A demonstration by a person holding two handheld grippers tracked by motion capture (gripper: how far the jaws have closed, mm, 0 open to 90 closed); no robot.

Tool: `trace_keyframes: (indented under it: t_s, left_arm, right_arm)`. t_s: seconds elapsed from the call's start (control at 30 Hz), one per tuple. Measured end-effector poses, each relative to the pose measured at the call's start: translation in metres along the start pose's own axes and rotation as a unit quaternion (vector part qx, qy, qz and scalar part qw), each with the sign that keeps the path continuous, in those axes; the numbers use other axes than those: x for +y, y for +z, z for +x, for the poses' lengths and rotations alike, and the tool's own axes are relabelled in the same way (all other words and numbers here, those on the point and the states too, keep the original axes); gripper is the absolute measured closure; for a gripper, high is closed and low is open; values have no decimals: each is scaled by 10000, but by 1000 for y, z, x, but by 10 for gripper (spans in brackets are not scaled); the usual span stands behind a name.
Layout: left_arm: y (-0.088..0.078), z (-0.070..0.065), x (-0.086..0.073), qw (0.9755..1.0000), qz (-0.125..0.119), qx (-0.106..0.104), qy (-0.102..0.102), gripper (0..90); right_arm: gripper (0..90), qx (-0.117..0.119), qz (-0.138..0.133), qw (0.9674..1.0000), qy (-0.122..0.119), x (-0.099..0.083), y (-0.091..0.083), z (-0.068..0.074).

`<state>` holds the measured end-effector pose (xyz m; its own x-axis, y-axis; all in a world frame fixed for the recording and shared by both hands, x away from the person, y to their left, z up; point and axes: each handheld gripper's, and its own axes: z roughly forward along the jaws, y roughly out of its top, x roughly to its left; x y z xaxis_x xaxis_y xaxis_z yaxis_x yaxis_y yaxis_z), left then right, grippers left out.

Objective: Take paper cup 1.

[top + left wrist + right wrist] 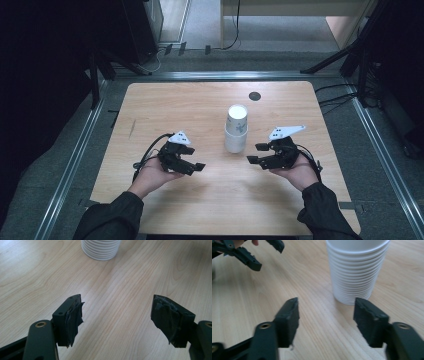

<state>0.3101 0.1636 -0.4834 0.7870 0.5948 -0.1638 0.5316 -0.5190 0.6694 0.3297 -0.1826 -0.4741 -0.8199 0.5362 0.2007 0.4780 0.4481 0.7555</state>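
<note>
Wooden table [215, 200] (light grain) carries a stack of white paper cups [236, 128], upright near centre, between the two grippers and just beyond them. Left gripper [117, 312] sits to its left, jaws parted w/ nothing between, pads apart. Right gripper [326, 315] to its right, jaws released too, stack base just ahead, not touching.
</note>
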Motion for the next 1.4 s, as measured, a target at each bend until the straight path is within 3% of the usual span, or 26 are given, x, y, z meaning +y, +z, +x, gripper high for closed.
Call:
trace_keyframes:
  t_s: [0.07,0.17,0.27,0.43,0.57,0.77,0.83,1.1,1.23,1.4]
  left_arm:
    - [-1,1,0,10000,5,4,-2,258]
    - [-2,2,-1,10000,-1,36,-18,259]
    - [-3,3,-1,10000,15,48,-34,261]
    - [-4,3,-1,10000,2,68,-1,263]
    - [-3,1,-1,10000,67,50,17,263]
    - [-5,-7,0,9998,15,-85,172,263]
    - [-6,-7,0,9998,-8,-123,156,264]
    - [-12,-4,-1,9998,-97,-142,87,264]
    - [-14,-3,-1,9997,-154,-162,70,265]
    - [-16,-1,-2,9997,-146,-152,84,265]
  right_arm:
    - [304,-69,-14,10000,59,0,0,-1]
    - [395,-21,27,9997,244,0,-1,-3]
    - [408,12,-111,9998,159,0,-2,-1]
    - [427,132,-9,9997,226,0,-2,-3]
    - [438,93,84,9998,-131,-2,-4,-2]
    - [448,170,24,9993,-332,1,-4,3]
    - [447,191,204,9988,-402,10,-8,3]
    - [414,256,418,9969,-617,33,-23,-7]
    - [396,298,591,9939,-884,47,-30,-9]
    - [396,299,725,9919,-999,63,-39,-12]
